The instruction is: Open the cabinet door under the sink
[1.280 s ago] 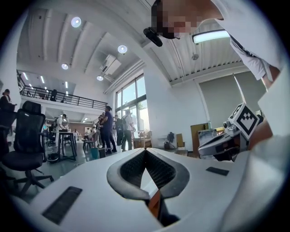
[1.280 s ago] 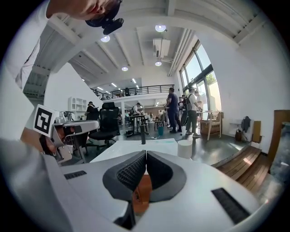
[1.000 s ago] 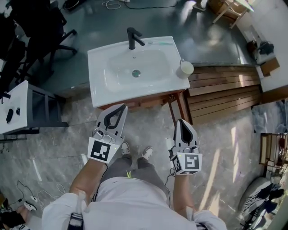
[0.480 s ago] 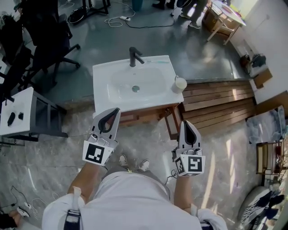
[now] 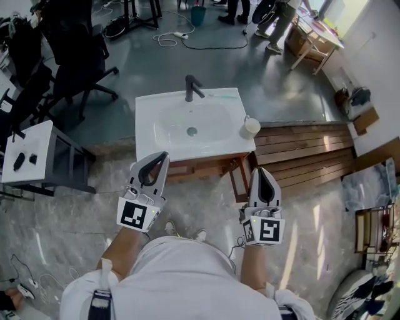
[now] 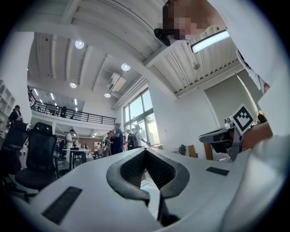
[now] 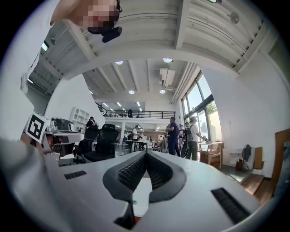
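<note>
The white sink [image 5: 156,112] with a black tap [image 5: 192,87] stands on a wooden cabinet [image 5: 203,167], of which only the top front edge shows in the head view. The door face is hidden from above. My left gripper [image 5: 164,155] is shut and empty, its tip over the sink's front left edge. My right gripper [image 5: 260,170] is shut and empty too, just off the cabinet's front right corner beside a wooden upright [image 5: 240,179]. In the left gripper view [image 6: 145,150] and the right gripper view [image 7: 146,153] the jaws meet and point out at the room.
A white cup [image 5: 251,127] sits on the sink's right rim. Wooden decking [image 5: 300,147] lies to the right, and a white side table [image 5: 31,153] and black office chairs [image 5: 69,50] to the left. People stand at the far end [image 5: 275,19]. My feet [image 5: 184,232] are on the marble floor.
The sink now looks smaller and farther away in the head view, with more of the room showing behind it. Both grippers stay shut in front of the cabinet.
</note>
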Available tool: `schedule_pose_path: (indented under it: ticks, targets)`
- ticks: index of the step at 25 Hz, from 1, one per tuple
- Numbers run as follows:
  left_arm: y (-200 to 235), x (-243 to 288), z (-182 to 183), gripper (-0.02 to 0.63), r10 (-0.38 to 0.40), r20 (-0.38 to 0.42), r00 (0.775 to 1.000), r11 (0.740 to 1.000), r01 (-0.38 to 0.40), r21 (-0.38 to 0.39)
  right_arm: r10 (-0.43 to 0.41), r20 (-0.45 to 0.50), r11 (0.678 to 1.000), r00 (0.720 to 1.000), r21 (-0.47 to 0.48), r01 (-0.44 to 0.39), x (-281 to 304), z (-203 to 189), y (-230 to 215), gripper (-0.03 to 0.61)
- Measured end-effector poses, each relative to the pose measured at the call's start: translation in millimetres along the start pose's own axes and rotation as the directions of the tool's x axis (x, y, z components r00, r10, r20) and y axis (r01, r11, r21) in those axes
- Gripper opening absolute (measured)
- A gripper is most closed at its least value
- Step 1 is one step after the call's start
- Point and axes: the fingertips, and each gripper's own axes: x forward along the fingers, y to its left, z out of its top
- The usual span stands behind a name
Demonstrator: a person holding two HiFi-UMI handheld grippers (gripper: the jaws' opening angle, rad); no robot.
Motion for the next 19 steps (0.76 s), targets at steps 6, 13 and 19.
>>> schedule_pose_path:
  ticks: [6, 13, 19]
  targets:
    - [6, -2, 4, 0.006, 0.022, 0.008, 1.0, 1.0, -0.022, 0.016, -0.005, -0.001, 1.0, 1.0, -0.002, 0.005, -1, 2, -6, 0.035]
    - [-2, -8, -1, 0.008, 0.033, -0.02, 0.999, 0.999, -0.032, 0.009, -0.007, -0.007, 1.0, 1.0, -0.001, 0.007, -1, 1, -16, 0.035]
    - [-8, -7, -5, 0.006, 0.035, -0.025, 0.999, 0.999, -0.035, -0.003, 0.009, -0.02, 1.0, 1.0, -0.013, -0.009, -6, -2, -16, 0.035]
